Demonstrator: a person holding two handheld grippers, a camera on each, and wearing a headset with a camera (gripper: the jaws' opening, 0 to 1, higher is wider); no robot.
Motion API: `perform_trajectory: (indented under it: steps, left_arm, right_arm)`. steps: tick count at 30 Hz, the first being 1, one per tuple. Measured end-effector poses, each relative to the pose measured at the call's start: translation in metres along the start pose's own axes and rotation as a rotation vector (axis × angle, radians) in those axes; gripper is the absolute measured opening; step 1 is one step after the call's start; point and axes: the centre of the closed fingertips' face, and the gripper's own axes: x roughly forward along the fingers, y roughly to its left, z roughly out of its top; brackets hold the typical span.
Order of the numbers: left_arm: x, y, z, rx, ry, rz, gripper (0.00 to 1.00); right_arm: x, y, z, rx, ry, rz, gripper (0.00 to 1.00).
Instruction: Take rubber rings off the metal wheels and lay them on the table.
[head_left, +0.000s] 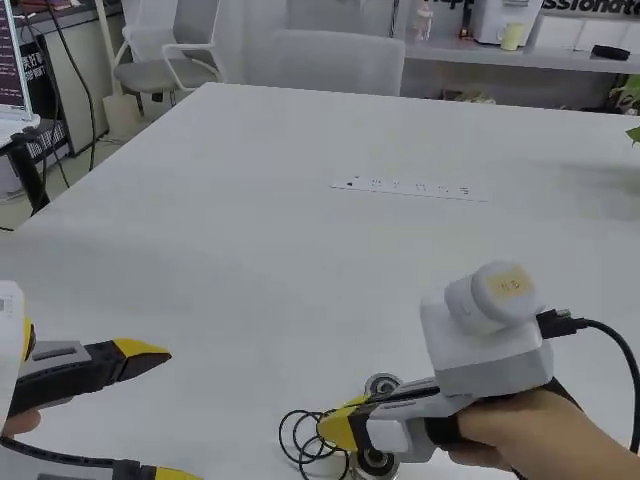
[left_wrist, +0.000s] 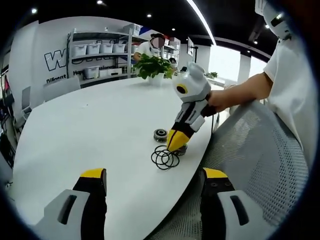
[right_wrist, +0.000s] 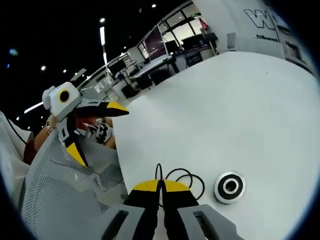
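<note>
Broad and white, the surface (head_left: 300, 200) is carrying little besides the work at its near edge. The right hand-held gripper (right_wrist: 161, 186) is pressing its jaws together with no gap between the yellow tips. A thin black loop is rising from between them, so it is probably pinching one of the rubber rings (right_wrist: 186, 179). The other loops are lying flat and overlapping just beyond the tips. Past them a metal wheel (right_wrist: 230, 186) is lying flat, near but apart, and showing a dark band round its rim, possibly a ring not yet removed. A second wheel (head_left: 375, 462) is sitting under this gripper's body. The left hand-held gripper (left_wrist: 154, 175) is hovering with its jaws spread wide, gripping nothing and pointing at the rings from well apart, so the right one is far nearer.
</note>
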Motion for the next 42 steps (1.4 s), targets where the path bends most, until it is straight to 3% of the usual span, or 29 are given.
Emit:
perform_trajectory:
  steps: [3, 17, 30, 42]
  left_arm:
    - [0.000, 0.001, 0.000, -0.008, -0.003, 0.004, 0.75]
    - [-0.001, 0.004, -0.001, -0.035, -0.011, 0.012, 0.74]
    - [-0.001, 0.002, -0.001, -0.046, -0.019, 0.001, 0.75]
    - [0.001, -0.005, -0.002, -0.048, -0.015, -0.031, 0.77]
  right_arm:
    - [0.002, -0.003, -0.006, -0.032, 0.031, -0.021, 0.00]
    - [0.000, -0.016, -0.010, -0.149, 0.075, -0.104, 0.02]
    - [-0.016, -0.028, 0.003, -0.139, 0.030, -0.133, 0.06]
    - [-0.040, -0.029, 0.010, -0.213, 0.008, -0.132, 0.16]
